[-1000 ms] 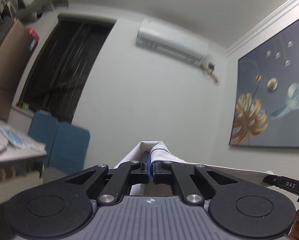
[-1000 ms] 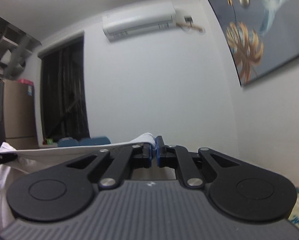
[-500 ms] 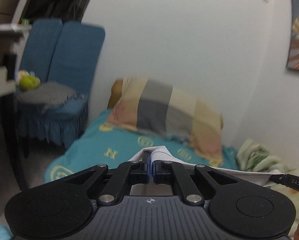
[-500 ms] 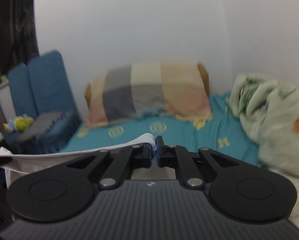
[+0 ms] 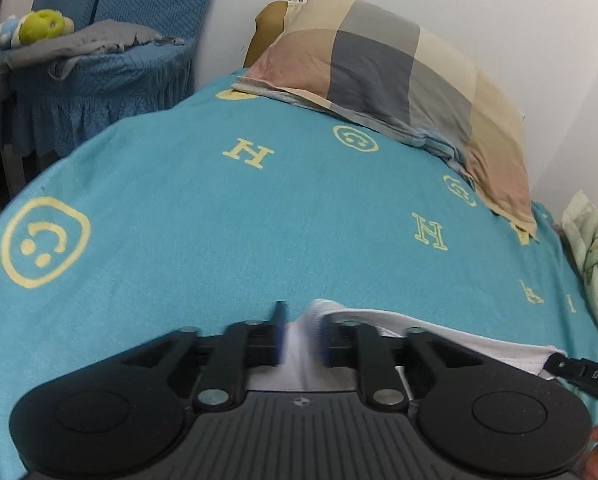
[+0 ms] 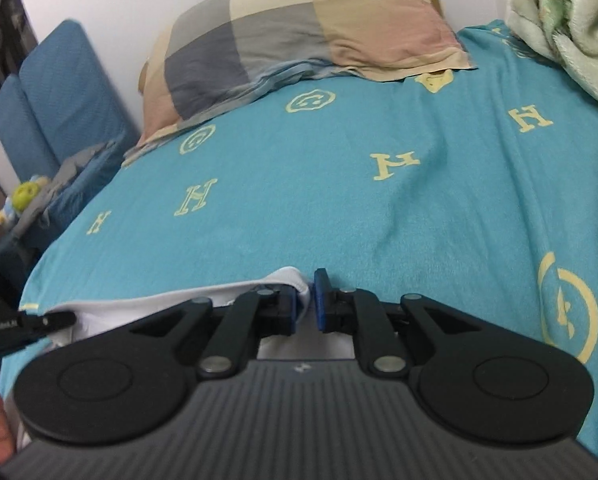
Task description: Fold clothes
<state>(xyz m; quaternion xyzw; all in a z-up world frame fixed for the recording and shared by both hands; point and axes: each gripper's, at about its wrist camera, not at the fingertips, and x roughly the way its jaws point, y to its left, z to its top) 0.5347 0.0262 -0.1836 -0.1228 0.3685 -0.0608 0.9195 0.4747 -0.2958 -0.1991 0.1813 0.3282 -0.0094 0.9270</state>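
A white garment [image 5: 439, 330] lies low over the turquoise bed sheet [image 5: 219, 216], its top edge stretched between my two grippers. My left gripper [image 5: 301, 334] is open, its blue pads apart, with a corner of the white cloth loose between them. My right gripper [image 6: 307, 304] is open by a narrow gap, and the garment's other corner [image 6: 295, 280] rests against its left pad. The garment also shows in the right wrist view [image 6: 159, 302]. Most of the garment is hidden below the gripper bodies.
A checked pillow [image 5: 399, 68] lies at the head of the bed. A pale green blanket [image 6: 563, 20] is bunched at the right side. A blue chair [image 5: 91, 64] with a grey cloth and a plush toy [image 5: 31, 32] stands left of the bed.
Both grippers tilted down from the wall and ceiling to just above the bed. Both were shut on the garment's corners and have opened, the left one wider.
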